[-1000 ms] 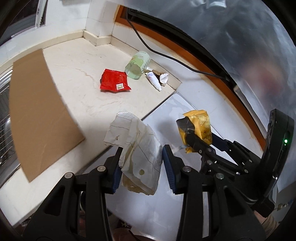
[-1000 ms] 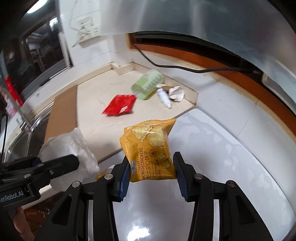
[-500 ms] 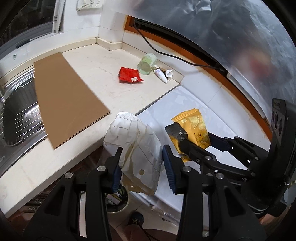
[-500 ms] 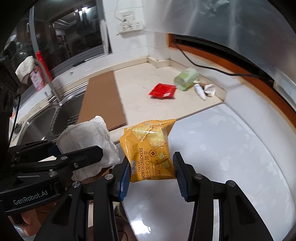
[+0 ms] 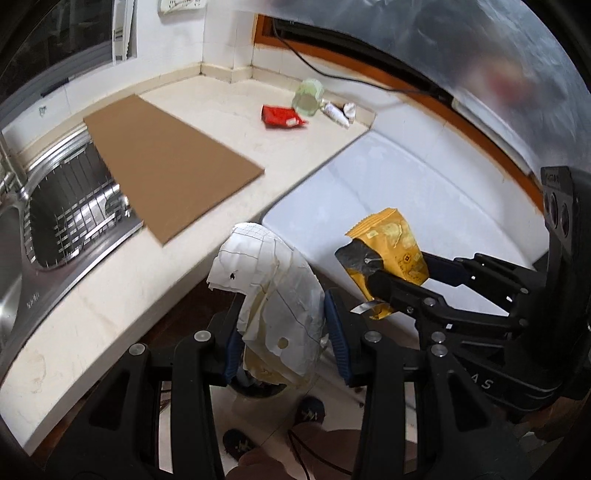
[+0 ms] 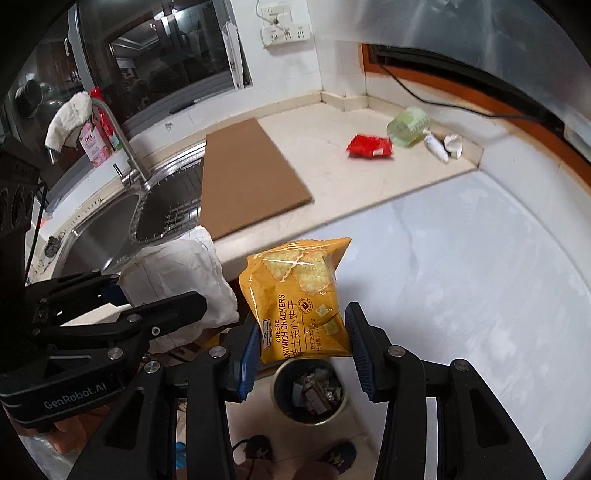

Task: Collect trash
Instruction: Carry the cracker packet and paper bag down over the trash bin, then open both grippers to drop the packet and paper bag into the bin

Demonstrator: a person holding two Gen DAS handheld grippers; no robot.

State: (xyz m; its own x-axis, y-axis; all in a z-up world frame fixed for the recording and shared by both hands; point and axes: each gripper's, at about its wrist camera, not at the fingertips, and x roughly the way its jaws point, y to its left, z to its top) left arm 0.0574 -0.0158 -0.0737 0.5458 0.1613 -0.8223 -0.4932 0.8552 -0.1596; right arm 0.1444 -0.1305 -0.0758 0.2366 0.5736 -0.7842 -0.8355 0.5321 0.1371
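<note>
Both grippers angle downward, left gripper (image 5: pixel 282 345) beside right gripper (image 6: pixel 301 349).

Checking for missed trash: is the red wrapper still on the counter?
Yes, the red wrapper lies on the counter beside the green bottle.

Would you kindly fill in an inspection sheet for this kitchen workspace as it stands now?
Surface: cream countertop; brown cardboard sheet lying partly over the sink.
Job's things: crumpled white paper and yellow cracker packet held; red wrapper, green bottle, white tube on the counter; bin with trash on the floor.
Clutter: cloth draped on the tap.
Tongs: left tongs grip the paper; right tongs grip the packet.
Cables: black cable along the wall.
Surroundings: wall sockets, window.
</note>
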